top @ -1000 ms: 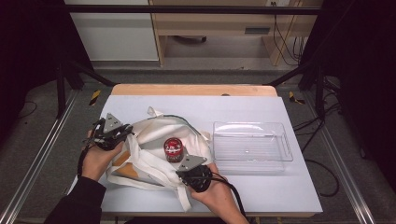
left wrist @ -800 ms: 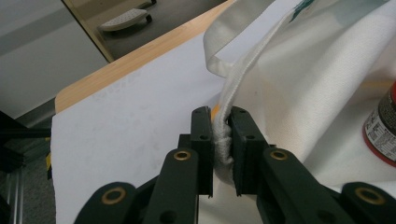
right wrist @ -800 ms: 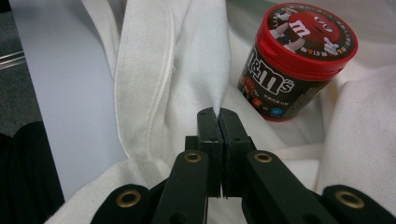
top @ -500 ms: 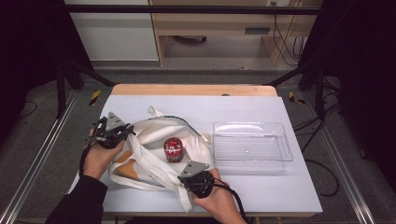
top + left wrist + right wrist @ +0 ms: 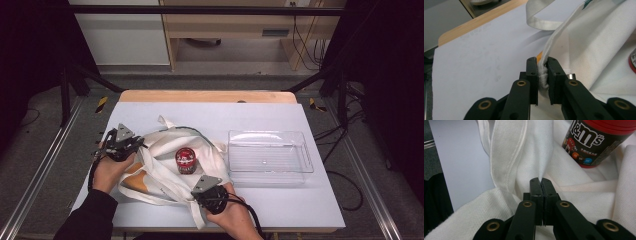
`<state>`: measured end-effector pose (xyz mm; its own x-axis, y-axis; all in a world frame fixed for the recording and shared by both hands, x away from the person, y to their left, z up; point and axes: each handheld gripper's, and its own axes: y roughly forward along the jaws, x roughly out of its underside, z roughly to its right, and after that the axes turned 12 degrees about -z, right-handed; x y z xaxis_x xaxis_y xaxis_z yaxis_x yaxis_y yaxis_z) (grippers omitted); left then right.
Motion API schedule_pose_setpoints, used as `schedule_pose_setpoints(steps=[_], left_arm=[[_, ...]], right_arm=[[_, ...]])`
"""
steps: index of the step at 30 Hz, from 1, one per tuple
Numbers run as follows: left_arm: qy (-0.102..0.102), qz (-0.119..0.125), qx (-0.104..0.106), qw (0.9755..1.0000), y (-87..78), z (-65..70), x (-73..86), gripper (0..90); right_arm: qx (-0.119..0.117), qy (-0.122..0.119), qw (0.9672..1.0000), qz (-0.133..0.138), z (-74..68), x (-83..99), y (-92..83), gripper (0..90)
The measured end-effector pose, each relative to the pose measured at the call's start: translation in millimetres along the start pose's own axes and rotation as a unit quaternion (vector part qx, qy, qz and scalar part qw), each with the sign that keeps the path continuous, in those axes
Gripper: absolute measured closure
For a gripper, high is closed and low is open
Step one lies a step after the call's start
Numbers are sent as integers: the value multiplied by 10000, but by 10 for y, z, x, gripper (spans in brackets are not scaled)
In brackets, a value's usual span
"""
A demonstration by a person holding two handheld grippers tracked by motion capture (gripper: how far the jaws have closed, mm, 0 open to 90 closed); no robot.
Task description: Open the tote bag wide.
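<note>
A white cloth tote bag [image 5: 160, 160] lies crumpled on the white table [image 5: 280, 210], with a red-lidded M&M's can [image 5: 185, 160] standing on it near the middle. At the bag's left edge my left gripper [image 5: 134, 145] is shut on the thick hem [image 5: 543, 76], which is bunched between its jaws. My right gripper [image 5: 204, 192] at the bag's near edge is shut on a thin fold of the cloth [image 5: 541, 176]. In the right gripper view the M&M's can [image 5: 596, 142] stands just beyond the jaws, to the right.
A clear plastic tray [image 5: 269, 156] sits empty on the table right of the bag. A loose bag strap [image 5: 541, 20] loops onto the table behind the left gripper. The table's wooden far edge [image 5: 205, 96] and metal frame rails [image 5: 45, 165] border the space.
The left gripper has sunk a little with the hem, flattening that side of the bag. The right gripper and the can stay where they were.
</note>
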<state>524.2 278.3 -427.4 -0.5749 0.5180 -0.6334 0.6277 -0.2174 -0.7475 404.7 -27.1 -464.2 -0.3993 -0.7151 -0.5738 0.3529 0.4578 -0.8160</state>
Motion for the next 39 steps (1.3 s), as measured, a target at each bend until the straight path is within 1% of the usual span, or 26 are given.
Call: schedule_pose_setpoints(steps=[8, 13, 18, 19, 21, 22, 23, 24, 25, 26, 28, 29, 31, 32, 33, 34, 35, 36, 37, 38, 39], left_arm=[[-61, -9, 53, 10000, 40, 3, 45, 808], [-62, -26, 82, 9999, 41, 6, 74, 808], [-72, 79, 90, 9999, -3, 21, 101, 804], [-70, 123, 107, 9998, -24, 23, 100, 781], [-116, 282, 166, 9994, -83, 37, 96, 722], [-114, 419, 171, 9989, -173, 65, 88, 681], [-114, 419, 171, 9989, -173, 65, 88, 638], [-124, 512, 184, 9984, -279, 108, 87, 604], [-124, 512, 184, 9984, -279, 108, 87, 575], [-87, 600, 181, 9980, -398, 161, 99, 564], [-103, 706, 149, 9973, -515, 223, 127, 543], [-103, 706, 149, 9973, -515, 223, 127, 534], [-109, 752, 183, 9969, -610, 296, 171, 525], [-154, 763, 118, 9969, -669, 380, 240, 505], [-154, 763, 118, 9969, -669, 380, 240, 494], [-121, 733, 81, 9972, -683, 417, 277, 484], [-214, 728, 99, 9971, -693, 478, 344, 474], [-214, 728, 99, 9971, -693, 478, 344, 471], [-260, 743, 165, 9968, -697, 556, 413, 469], [-230, 743, 167, 9968, -700, 589, 427, 466], [-230, 743, 167, 9968, -700, 589, 427, 462]], right_arm=[[-26, -26, 10000, -30, 1, 9, 15, 898], [-44, -45, 10000, -62, 2, 10, 19, 897], [-74, -20, 10000, -51, 11, 2, 14, 892], [-84, -21, 10000, -49, 17, -2, 4, 888], [-116, -78, 9999, -1, 23, -25, -29, 821], [-114, -89, 9999, 28, 26, -35, -58, 767], [-114, -89, 9999, 28, 26, -35, -58, 767], [-91, -150, 9996, 200, 29, -65, -130, 692], [-91, -150, 9996, 200, 29, -65, -130, 692], [-55, -172, 9994, 284, 42, -111, -215, 642], [-36, -185, 9992, 342, 59, -155, -293, 601], [-36, -185, 9992, 342, 59, -155, -293, 601], [55, -217, 9990, 393, 104, -213, -394, 577], [114, -165, 9988, 441, 181, -273, -480, 539], [114, -165, 9988, 441, 181, -273, -480, 539], [225, -155, 9987, 436, 285, -347, -559, 531], [266, -126, 9986, 448, 344, -390, -591, 525], [266, -126, 9986, 448, 344, -390, -591, 525], [350, -86, 9984, 429, 472, -485, -646, 510], [392, -54, 9984, 409, 539, -535, -669, 497], [392, -54, 9984, 409, 539, -535, -669, 497]])
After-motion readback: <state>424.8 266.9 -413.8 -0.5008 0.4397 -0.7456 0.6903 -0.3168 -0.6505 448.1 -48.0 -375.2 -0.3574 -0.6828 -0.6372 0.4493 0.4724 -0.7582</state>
